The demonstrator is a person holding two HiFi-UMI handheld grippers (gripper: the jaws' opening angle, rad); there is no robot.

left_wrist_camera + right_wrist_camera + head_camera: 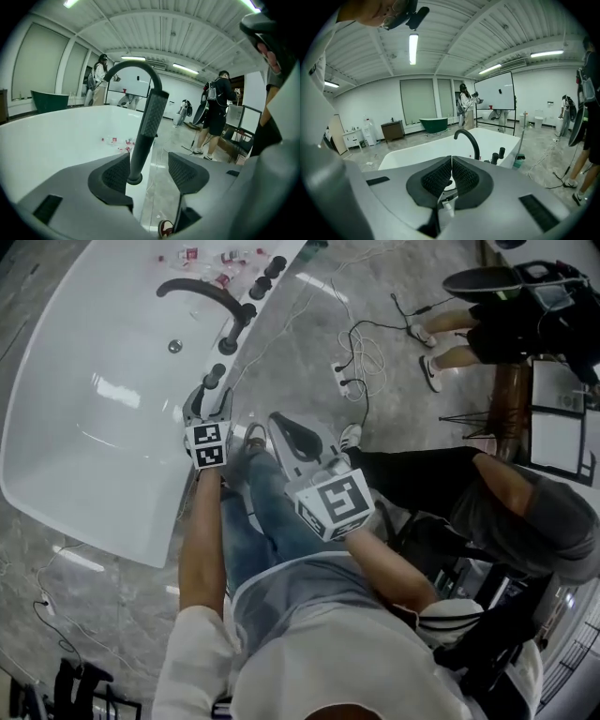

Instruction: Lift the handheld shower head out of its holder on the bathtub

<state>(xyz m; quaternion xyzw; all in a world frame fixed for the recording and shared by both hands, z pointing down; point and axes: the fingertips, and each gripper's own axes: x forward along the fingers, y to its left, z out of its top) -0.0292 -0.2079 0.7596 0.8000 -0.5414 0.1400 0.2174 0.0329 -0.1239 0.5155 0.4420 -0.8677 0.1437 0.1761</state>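
Jaws of left gripper [150,172] released, spread wide over the rim of white oval bathtub [56,140]. Black textured stick-shaped handheld shower head [146,129] stands in its holder between them, just beside the left pad, not clamped. Beyond at 12 o'clock: black arched faucet spout [136,70], small red-white packets [115,139] on the rim. Standing person [216,112] far off at 2 o'clock. Right gripper [451,176] clenched empty, at 4 o'clock of the left.
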